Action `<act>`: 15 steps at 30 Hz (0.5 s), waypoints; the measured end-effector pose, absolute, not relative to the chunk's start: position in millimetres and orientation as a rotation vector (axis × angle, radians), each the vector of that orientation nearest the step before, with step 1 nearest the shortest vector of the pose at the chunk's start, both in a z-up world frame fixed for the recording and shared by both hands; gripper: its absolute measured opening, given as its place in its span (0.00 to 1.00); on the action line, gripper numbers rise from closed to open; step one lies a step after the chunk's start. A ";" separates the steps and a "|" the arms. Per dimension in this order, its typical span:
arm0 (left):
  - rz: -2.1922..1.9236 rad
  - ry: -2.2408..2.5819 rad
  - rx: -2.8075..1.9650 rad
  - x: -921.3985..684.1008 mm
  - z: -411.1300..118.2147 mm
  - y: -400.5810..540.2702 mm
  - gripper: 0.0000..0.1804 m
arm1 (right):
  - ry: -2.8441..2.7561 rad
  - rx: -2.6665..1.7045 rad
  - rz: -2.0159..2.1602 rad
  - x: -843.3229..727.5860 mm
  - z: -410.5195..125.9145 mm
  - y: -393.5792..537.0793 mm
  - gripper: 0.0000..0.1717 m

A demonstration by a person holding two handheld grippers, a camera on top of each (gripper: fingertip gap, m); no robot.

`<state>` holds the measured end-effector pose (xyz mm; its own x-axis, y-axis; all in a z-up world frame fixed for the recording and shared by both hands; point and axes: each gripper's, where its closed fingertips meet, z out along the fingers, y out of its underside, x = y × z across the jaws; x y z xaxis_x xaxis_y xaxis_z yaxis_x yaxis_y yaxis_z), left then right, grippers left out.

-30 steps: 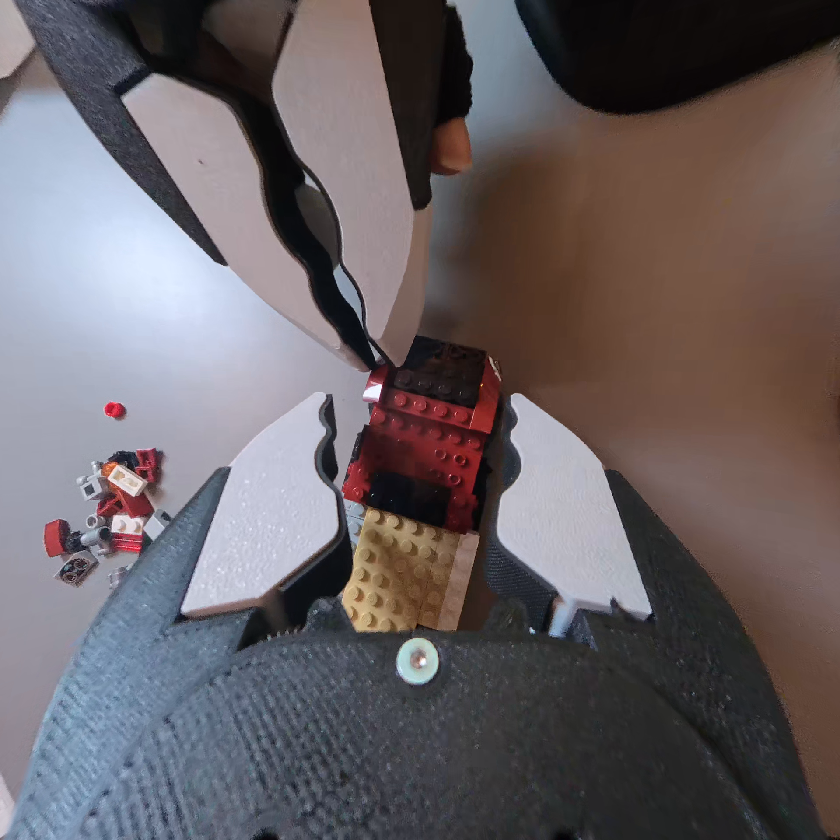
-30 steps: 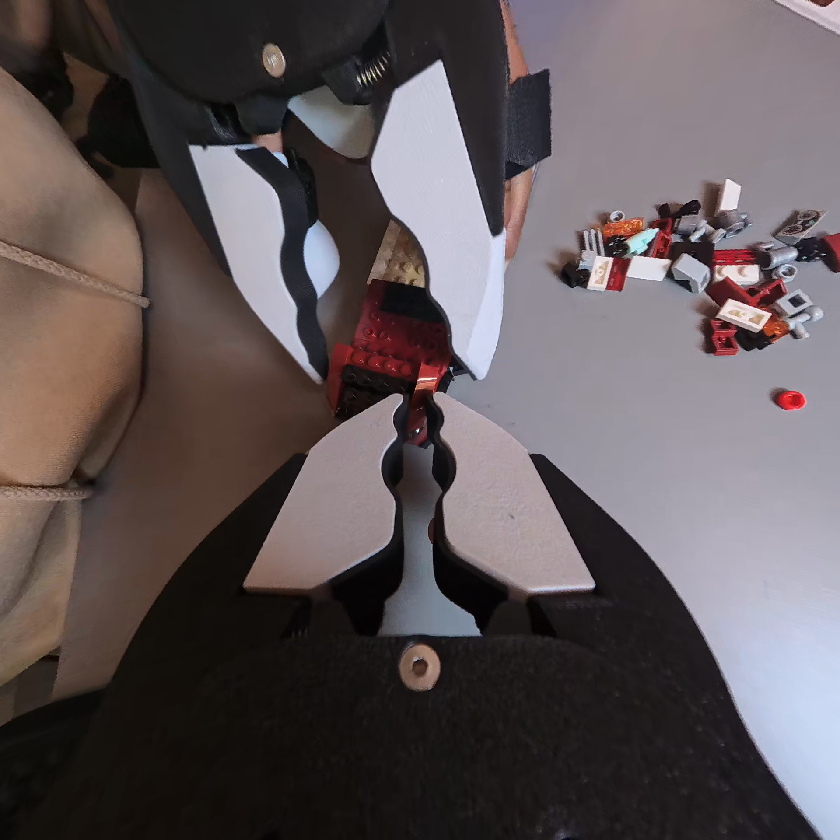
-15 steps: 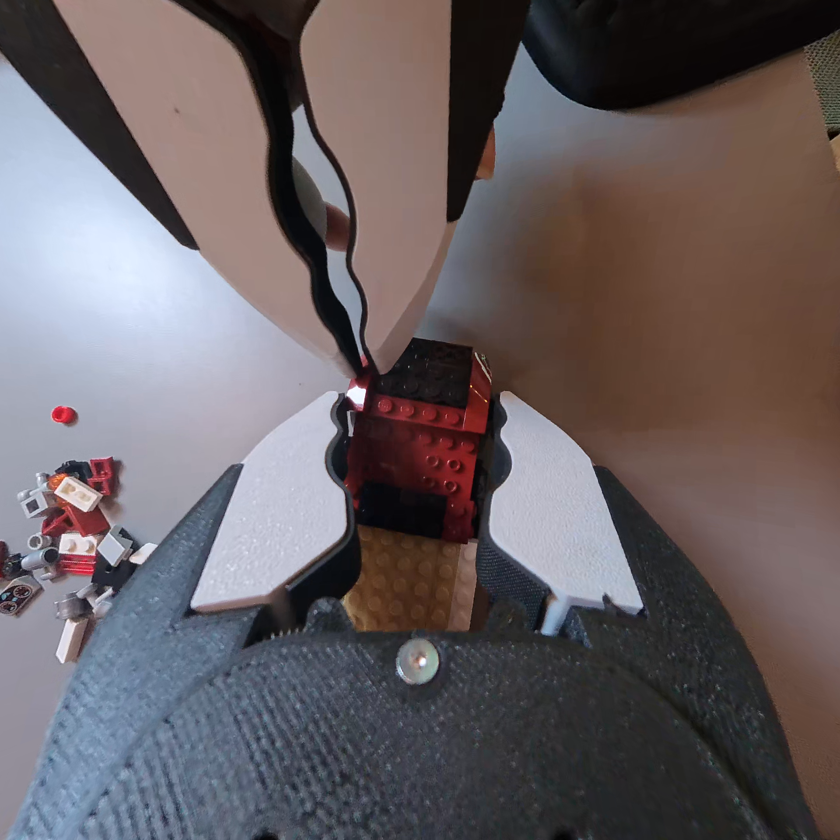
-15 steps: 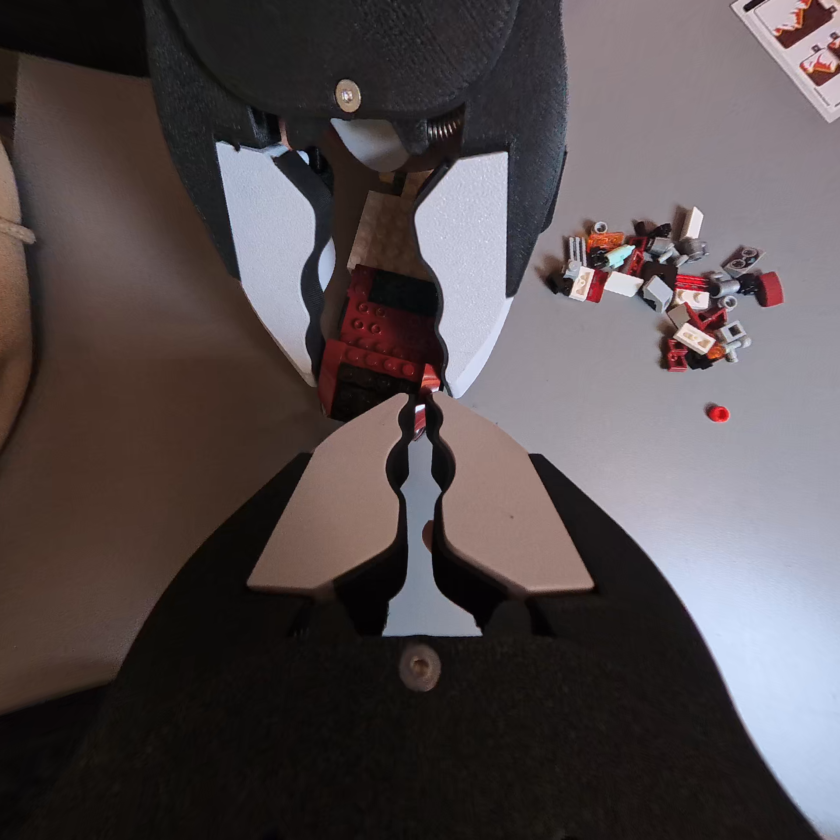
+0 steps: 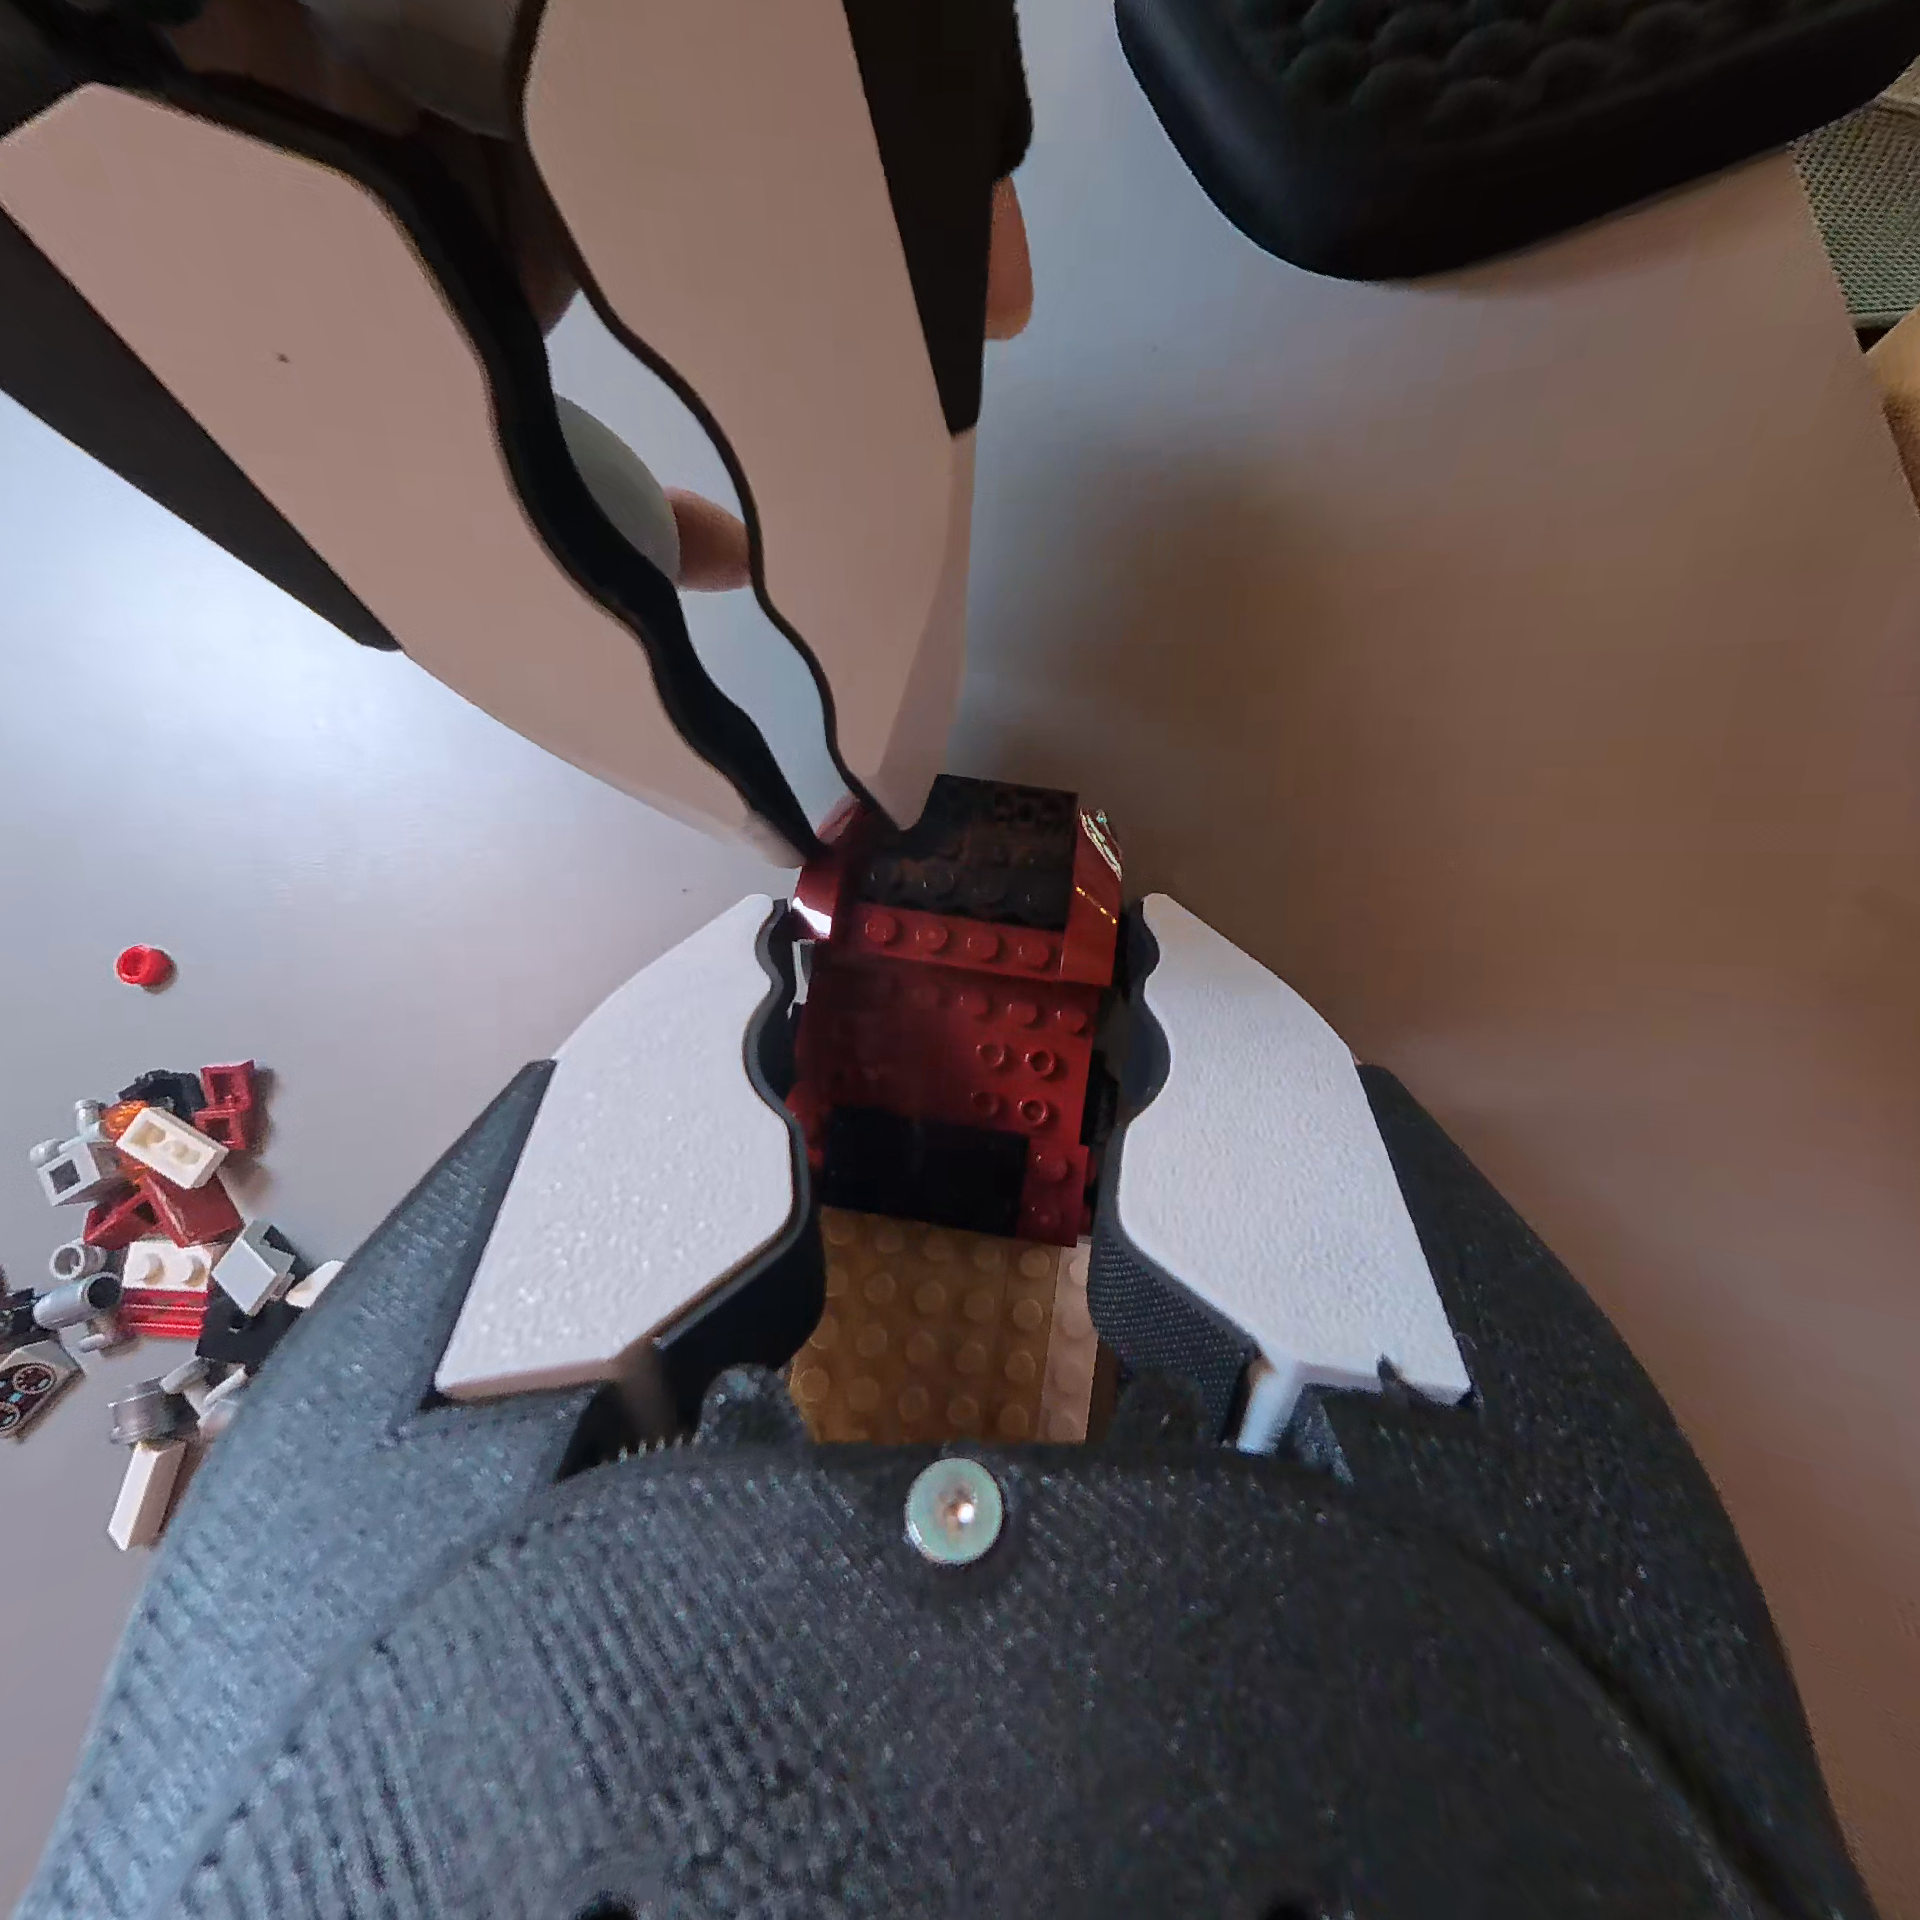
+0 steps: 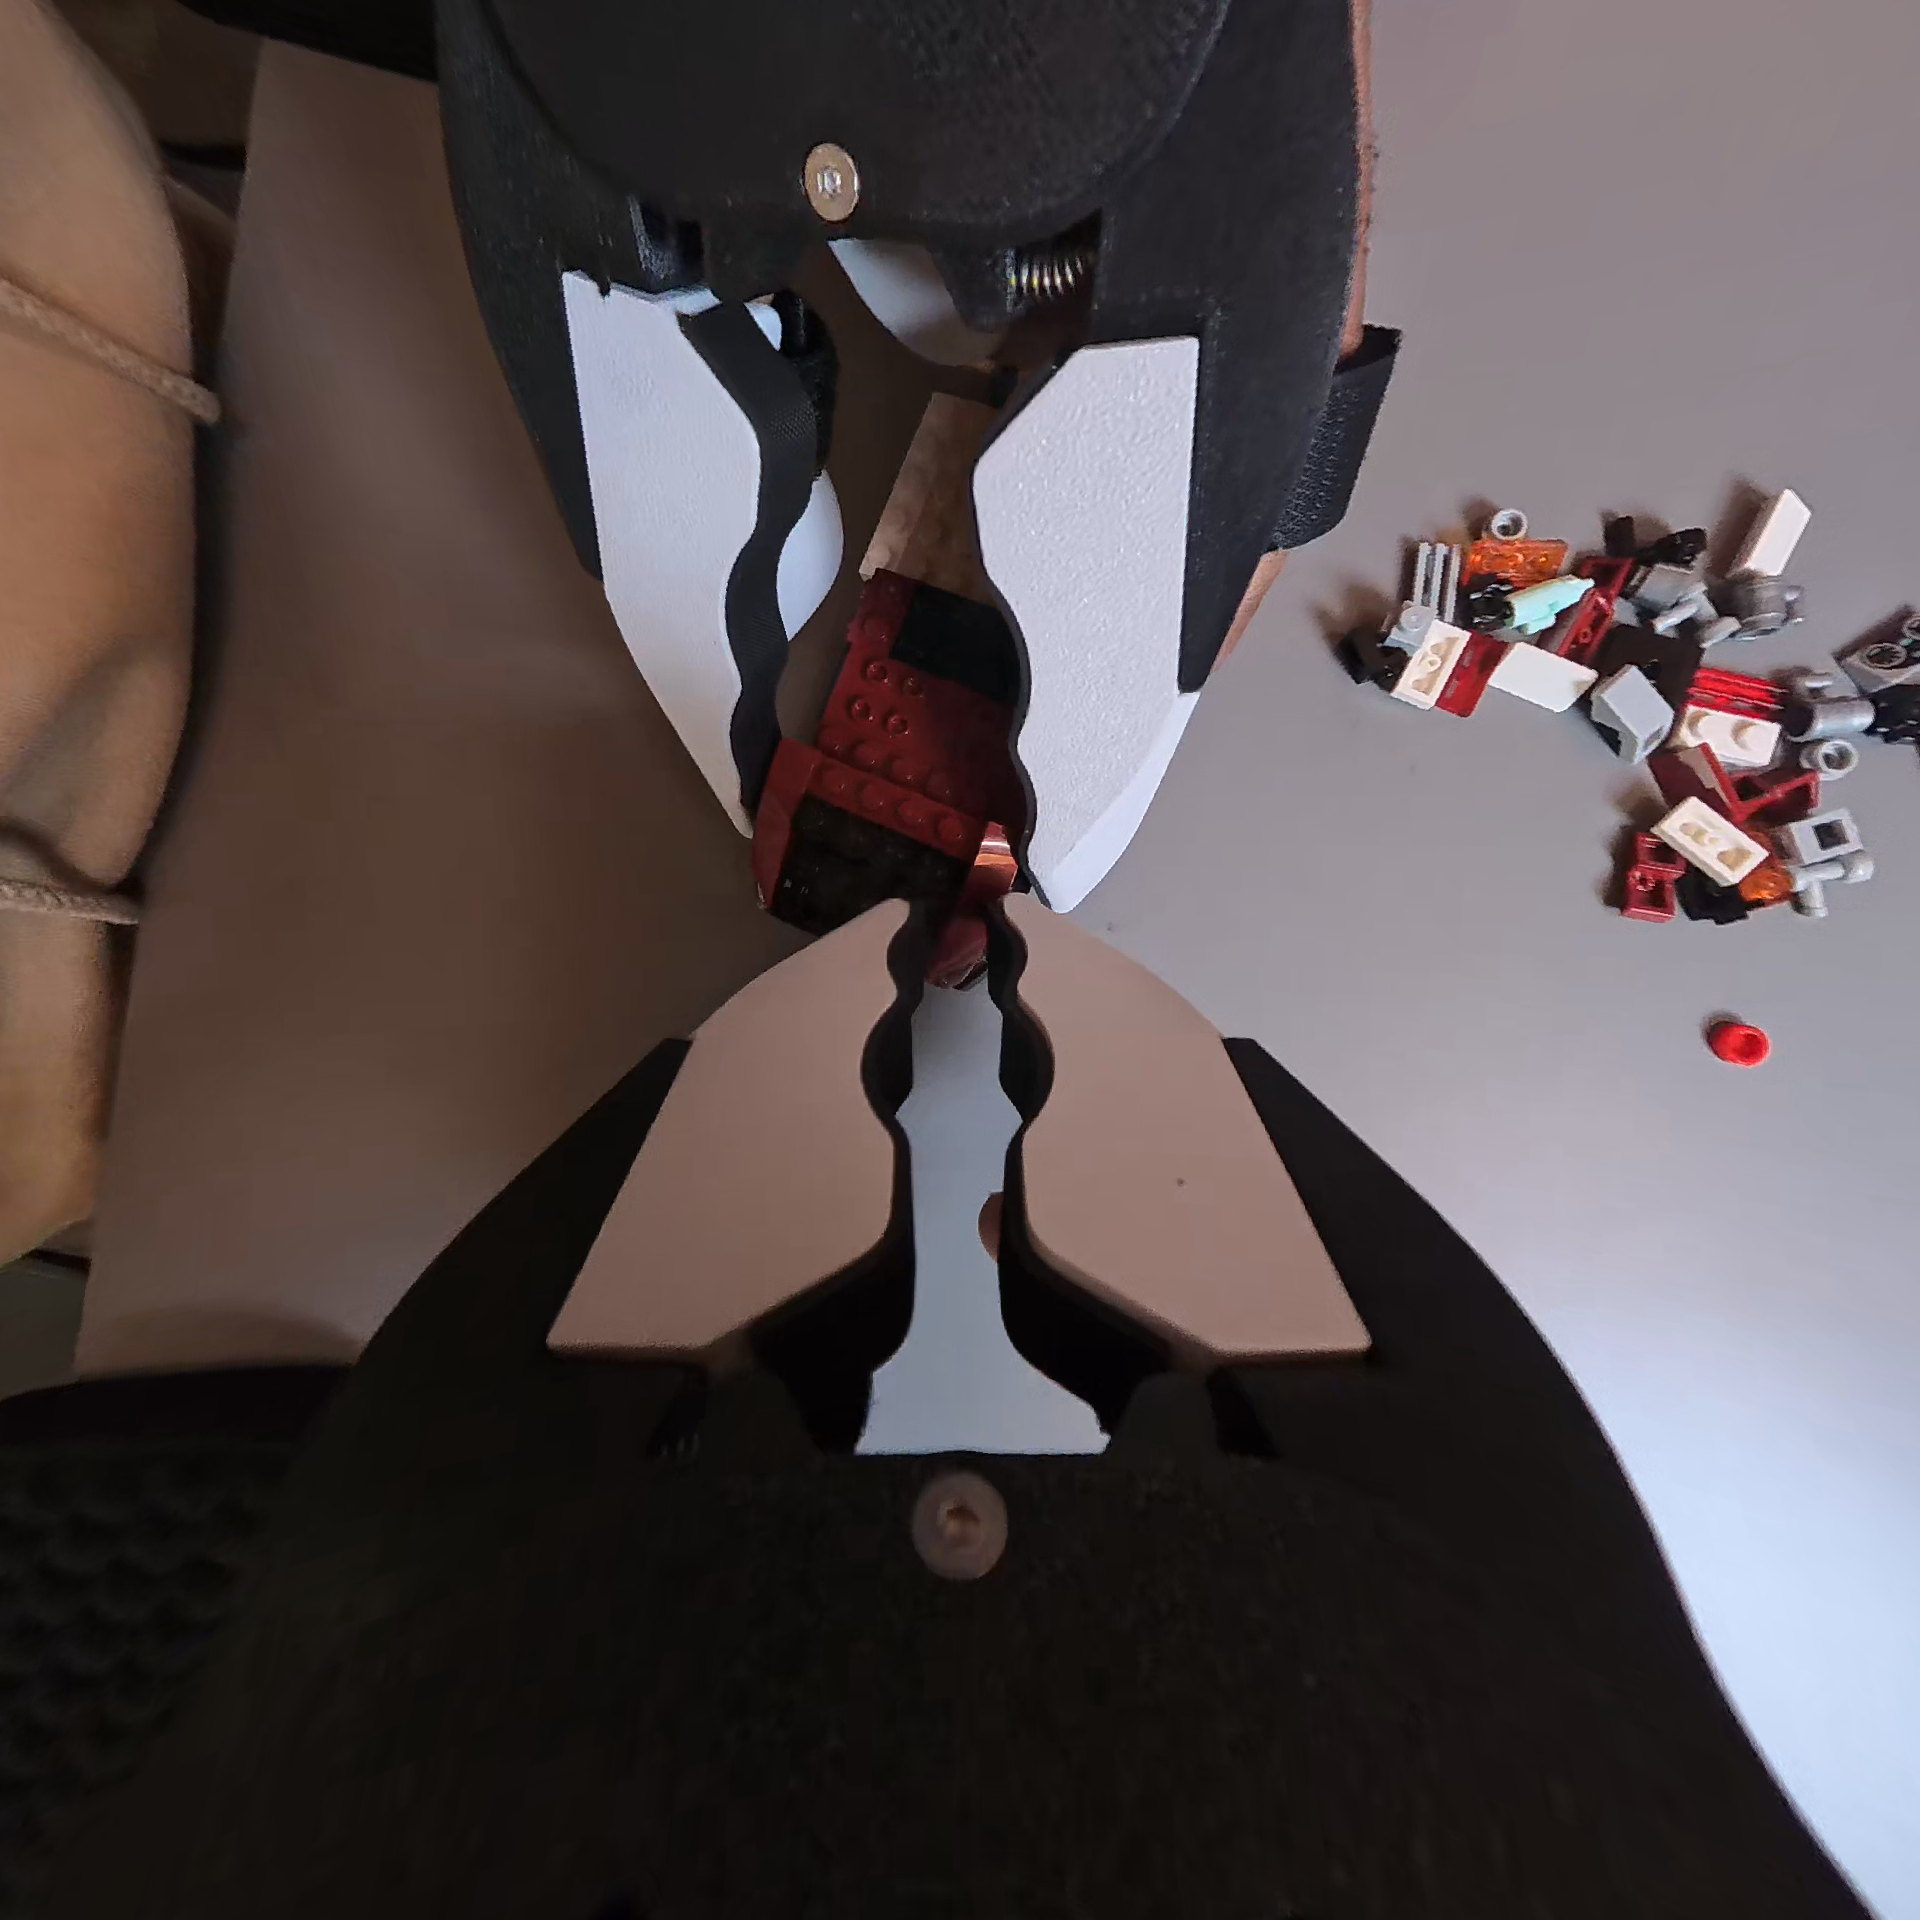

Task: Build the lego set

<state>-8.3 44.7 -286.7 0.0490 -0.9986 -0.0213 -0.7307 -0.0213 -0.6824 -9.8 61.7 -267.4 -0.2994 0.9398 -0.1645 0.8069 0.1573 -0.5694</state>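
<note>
grey tabletop (image 6: 1558,1351) under both tools, with a tan surface (image 5: 1507,727) taking over on one side. no other work surface in view.

left gripper (image 5: 956,935): jaws set wide, pads pressed on the two flanks of a dark red and black brick model (image 5: 956,1039) that sits on a tan studded plate (image 5: 914,1340). model is held up off the table, between the two tools.

right gripper (image 6: 956,935): jaws nearly closed, tips pinching a small dark red curved piece (image 6: 961,951) at the model's front corner. in the left wrist view its fingertips (image 5: 904,790) meet right at that corner.

handling notes, my judgement: you have a very shallow bite on the curved piece, so keep your right tips square to it and move slowly. keep your left squeeze steady so the model cannot twist. watch the corner, not the pile.

counts:
- grippers: two
- assembled model: one
- tan plate: one seen, partly hidden by the left tool
- loose red round stud (image 6: 1737,1042): one, apart from the pile
- pile of loose bricks (image 6: 1662,707): one heap, red, white, grey, black and orange; overlapping, so no exact count, well over a dozen.
</note>
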 end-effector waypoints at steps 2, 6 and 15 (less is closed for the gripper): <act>-0.664 1.735 -1.800 -8.2 -286.5 44.4 0.34 | -2.178 -1.717 0.917 -9.6 -266.5 61.0 0.07; -0.654 1.743 -1.795 -8.1 -286.2 43.7 0.33 | -2.043 -1.835 1.126 -7.4 -264.0 64.5 0.05; -0.647 1.748 -1.788 -7.7 -285.9 43.2 0.33 | -1.948 -1.953 1.346 -11.4 -266.0 61.9 0.05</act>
